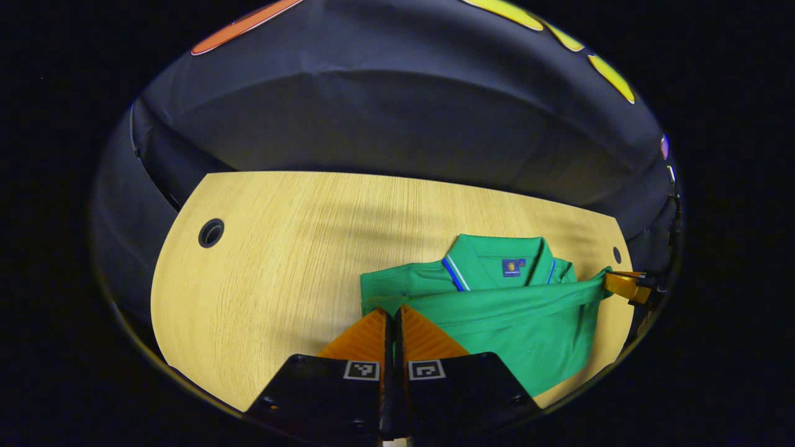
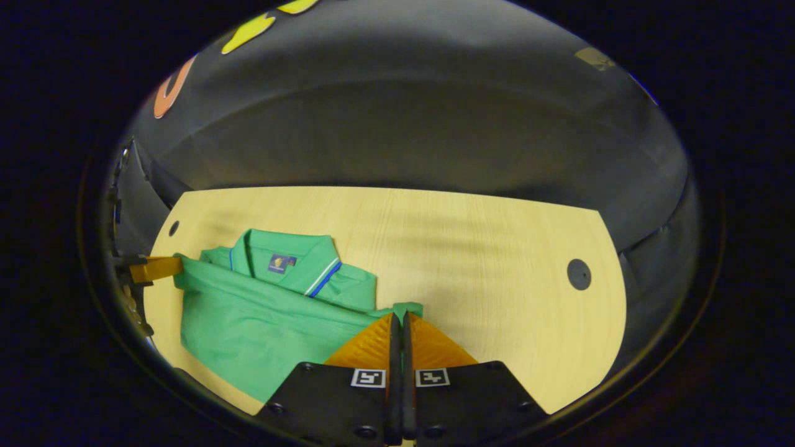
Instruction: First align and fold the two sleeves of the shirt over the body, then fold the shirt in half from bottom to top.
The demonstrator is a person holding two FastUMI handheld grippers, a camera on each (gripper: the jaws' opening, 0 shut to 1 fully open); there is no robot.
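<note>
A green polo shirt point(image 1: 528, 338) lies on the wooden table point(image 1: 279, 267), collar point(image 1: 490, 251) at the far side with a blue label inside. Its lower edge is pulled up as a taut band across the body, just below the collar. My left gripper point(image 1: 393, 311) is shut on one end of that band. At the right of the left gripper view, the right gripper point(image 1: 624, 286) pinches the other end. In the right gripper view, my right gripper point(image 2: 400, 313) is shut on the shirt point(image 2: 248, 329), and the left gripper point(image 2: 155, 268) holds the far end at the left.
The table has a round cable hole near each far corner: an open hole point(image 1: 211, 233) at the left and a small hole point(image 1: 617, 255) by the shirt; a capped hole point(image 2: 578, 274) shows in the right gripper view. Bare table point(image 2: 484, 261) stretches beside the shirt. Black cloth walls surround it.
</note>
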